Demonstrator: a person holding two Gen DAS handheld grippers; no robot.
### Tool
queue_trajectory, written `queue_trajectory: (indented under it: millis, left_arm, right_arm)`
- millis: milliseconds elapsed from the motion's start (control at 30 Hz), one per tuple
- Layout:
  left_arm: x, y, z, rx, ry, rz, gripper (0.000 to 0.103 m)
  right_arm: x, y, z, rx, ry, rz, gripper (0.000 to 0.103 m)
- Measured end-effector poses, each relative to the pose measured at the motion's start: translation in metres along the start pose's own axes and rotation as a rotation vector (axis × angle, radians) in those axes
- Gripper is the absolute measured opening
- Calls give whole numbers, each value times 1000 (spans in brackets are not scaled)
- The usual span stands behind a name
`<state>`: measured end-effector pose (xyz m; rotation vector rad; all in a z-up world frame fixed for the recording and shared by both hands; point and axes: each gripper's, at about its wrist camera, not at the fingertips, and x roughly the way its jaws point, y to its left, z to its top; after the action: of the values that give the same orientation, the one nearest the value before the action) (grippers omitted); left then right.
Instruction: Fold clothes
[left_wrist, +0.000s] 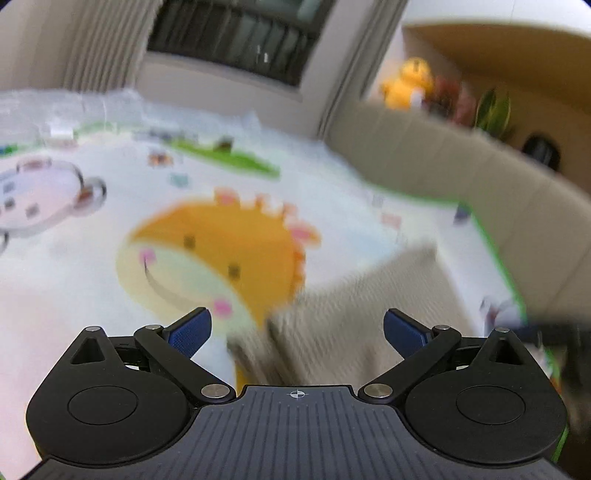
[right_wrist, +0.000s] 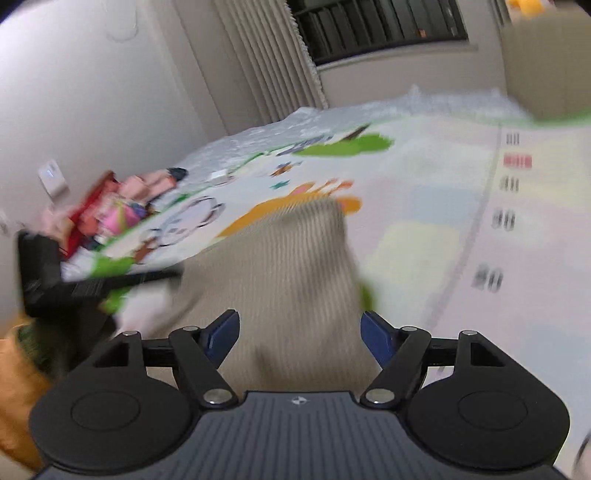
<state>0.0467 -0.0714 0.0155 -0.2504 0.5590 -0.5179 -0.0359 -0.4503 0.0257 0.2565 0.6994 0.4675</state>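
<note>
With both the left gripper (left_wrist: 297, 328) and right gripper (right_wrist: 300, 334) spread wide and holding nothing, the beige ribbed garment (right_wrist: 291, 280) lies low-centre on the play mat (left_wrist: 74, 288), and a blurred, hurried pinch could miss its edge.

Beige ribbed garment (right_wrist: 291, 258); white cartoon-printed mat (left_wrist: 92, 258).

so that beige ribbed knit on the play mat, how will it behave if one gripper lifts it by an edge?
Probably floppy: the beige knit garment lies in soft folds on the play mat, so a lifted edge would likely drape and trail. The ribbed weave looks thick, so likely grippy for the pads, not slippery. Both the left gripper and right gripper are open; blur hides finer detail.
</note>
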Motion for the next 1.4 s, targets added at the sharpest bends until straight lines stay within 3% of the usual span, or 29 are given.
queue_trajectory:
  millis: [67, 200, 300, 333, 500, 567, 633, 733, 900, 1000, 1067, 1167, 1267, 1367, 1400]
  left_arm:
    - [1, -2, 9, -8, -20, -37, 103]
    - [33, -1, 16, -27, 59, -131, 103]
    - [66, 14, 11, -107, 159, -148, 103]
    - [74, 18, 7, -138, 189, -155, 103]
    - [77, 22, -12, -195, 253, -200, 103]
    - [70, 15, -18, -221, 279, -245, 103]
    - [65, -2, -33, -251, 319, -315, 103]
    - [57, -42, -54, -192, 335, -373, 103]
    - [48, -76, -65, -184, 347, -503, 103]
    - [24, -86, -57, -115, 306, -564, 103]
    - [4, -78, -46, -84, 232, -527, 103]
    - [-17, -53, -29, -92, 111, -326, 103]
    - [-5, -32, -26, -104, 78, -95, 100]
    - [21, -24, -42, -134, 153, -50, 67]
    - [29, -24, -50, -153, 181, -67, 66]
  right_arm:
    - [-2, -6, -15, 131, 25, 69, 73]
    - [22, -21, -44, 451, 122, 224, 73]
    - [50, -24, -59, 561, 124, 231, 73]
    - [55, -24, -58, 563, 103, 228, 67]
    - [61, -35, -27, 509, 64, 187, 57]
    - [54, -43, -6, 410, 11, 88, 55]
    - [46, -41, 13, 226, -63, -65, 54]
    - [39, -33, 35, -23, -139, -258, 55]
    - [19, -14, 36, -117, -189, -246, 71]
    - [2, -4, 28, -196, -204, -236, 78]
    - [-3, 5, 21, -234, -203, -238, 79]
    - [-12, 17, 9, -267, -217, -223, 79]
    - [-9, 39, 5, -294, -251, -207, 79]
    - [11, 67, 6, -355, -275, -191, 72]
    - [17, 76, 6, -367, -276, -189, 70]
